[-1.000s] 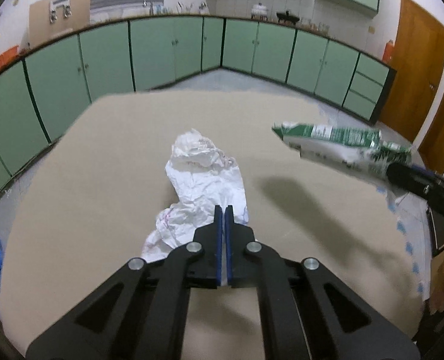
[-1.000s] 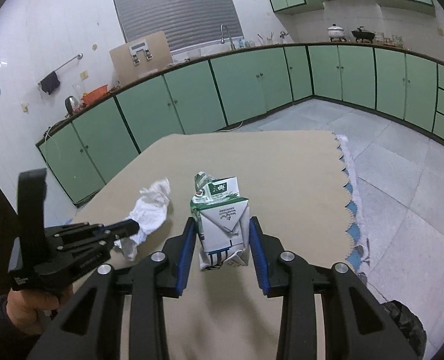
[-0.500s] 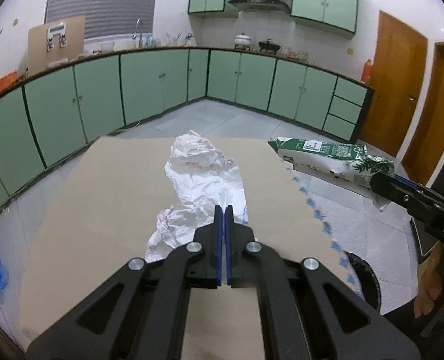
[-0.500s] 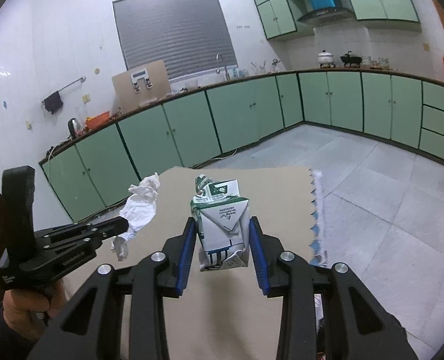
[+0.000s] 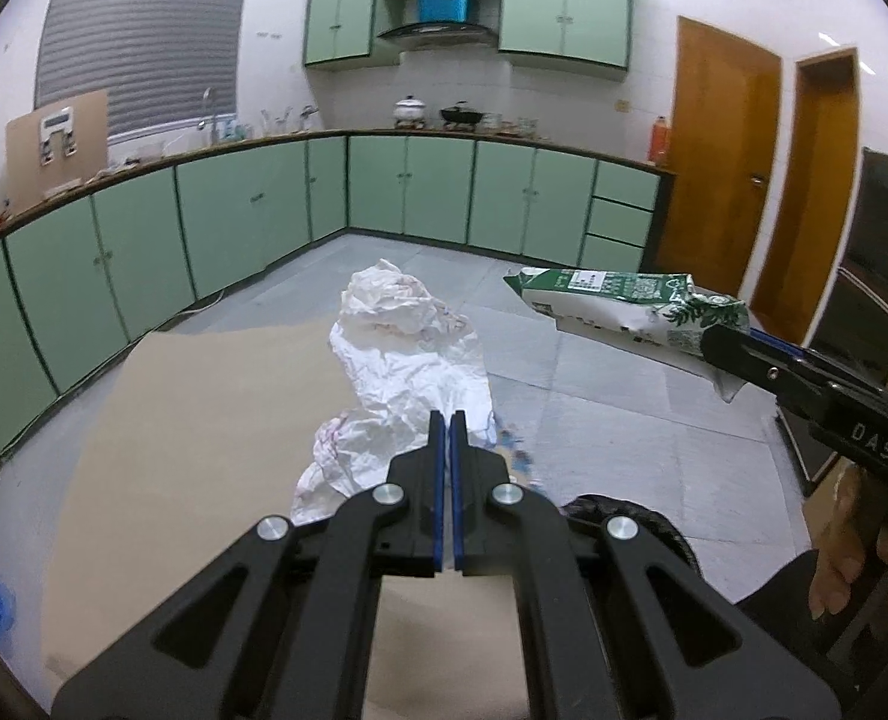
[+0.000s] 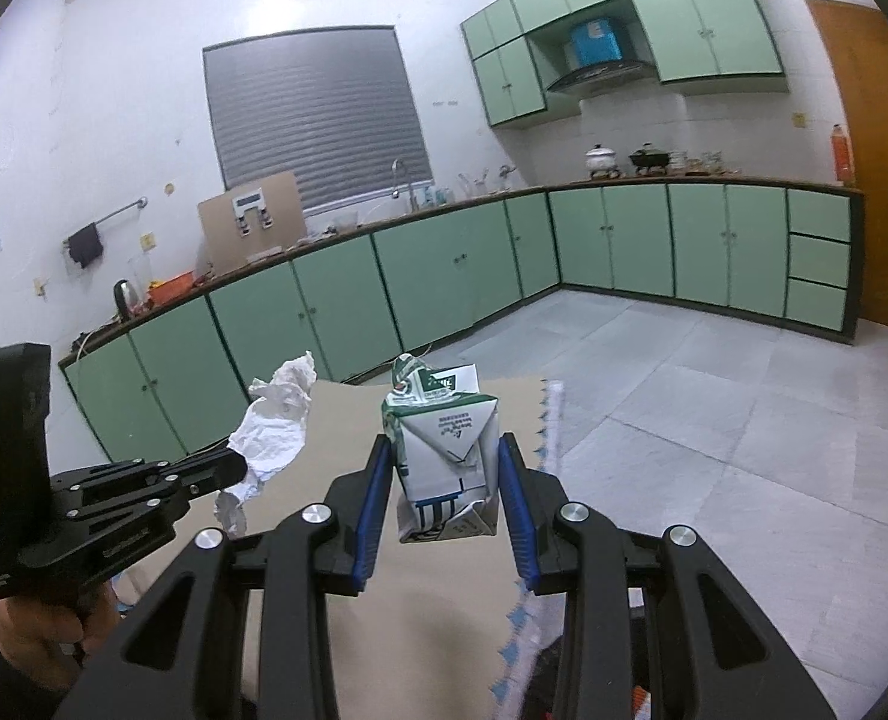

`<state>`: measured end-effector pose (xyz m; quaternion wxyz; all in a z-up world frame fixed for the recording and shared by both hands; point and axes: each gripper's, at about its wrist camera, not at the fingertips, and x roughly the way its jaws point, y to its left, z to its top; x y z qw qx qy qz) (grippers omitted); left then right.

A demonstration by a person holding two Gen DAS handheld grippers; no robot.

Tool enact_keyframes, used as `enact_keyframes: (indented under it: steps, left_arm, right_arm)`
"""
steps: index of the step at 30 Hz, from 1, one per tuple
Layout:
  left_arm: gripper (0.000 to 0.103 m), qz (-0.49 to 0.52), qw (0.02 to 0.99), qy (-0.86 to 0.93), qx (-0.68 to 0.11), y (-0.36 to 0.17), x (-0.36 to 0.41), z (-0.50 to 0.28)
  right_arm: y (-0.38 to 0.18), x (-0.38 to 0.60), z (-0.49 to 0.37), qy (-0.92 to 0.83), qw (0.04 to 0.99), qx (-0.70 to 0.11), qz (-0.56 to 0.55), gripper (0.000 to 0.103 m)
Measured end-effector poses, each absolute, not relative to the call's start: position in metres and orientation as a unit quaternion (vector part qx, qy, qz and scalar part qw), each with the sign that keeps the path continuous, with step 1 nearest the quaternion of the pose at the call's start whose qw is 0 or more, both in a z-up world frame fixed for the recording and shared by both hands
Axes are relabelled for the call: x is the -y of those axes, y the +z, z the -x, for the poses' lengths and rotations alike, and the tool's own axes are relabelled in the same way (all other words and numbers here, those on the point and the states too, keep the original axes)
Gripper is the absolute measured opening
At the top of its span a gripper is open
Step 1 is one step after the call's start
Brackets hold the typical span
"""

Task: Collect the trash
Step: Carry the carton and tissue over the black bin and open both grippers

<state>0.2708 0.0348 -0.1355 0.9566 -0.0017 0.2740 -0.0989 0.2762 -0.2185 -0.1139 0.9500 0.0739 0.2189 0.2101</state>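
My left gripper is shut on a crumpled white paper and holds it up in the air above the beige table. The paper also shows in the right wrist view, held by the left gripper. My right gripper is shut on a crushed green and white milk carton, lifted above the table's right edge. In the left wrist view the carton hangs at the right, in the right gripper's fingers.
A black trash bin's rim shows below the left gripper, off the table's right edge with blue scalloped trim. Green cabinets line the far walls. Grey tiled floor lies to the right.
Both grippers rose and swung right with their loads, away from the table top toward its right edge. The bin's rim has come into view under the left gripper.
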Motion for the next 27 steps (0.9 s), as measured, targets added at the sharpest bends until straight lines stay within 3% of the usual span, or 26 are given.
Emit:
enact_keyframes:
  steps: [15,20,27]
  left_arm:
    - [0.000,-0.036,0.942,-0.188,-0.277,-0.144,0.060,-0.257]
    - [0.000,-0.042,0.915,-0.230,-0.330,-0.194,0.102,-0.268]
    - [0.000,-0.056,0.858,-0.269,-0.433,-0.295,0.160,-0.300]
  right_arm:
    - [-0.123,0.304,-0.235,0.128,0.960,-0.230,-0.098,0.035]
    - [-0.168,0.333,-0.240,0.087,0.947,-0.286,-0.116,0.035]
    - [-0.278,0.373,-0.262,0.025,0.898,-0.408,-0.161,0.035]
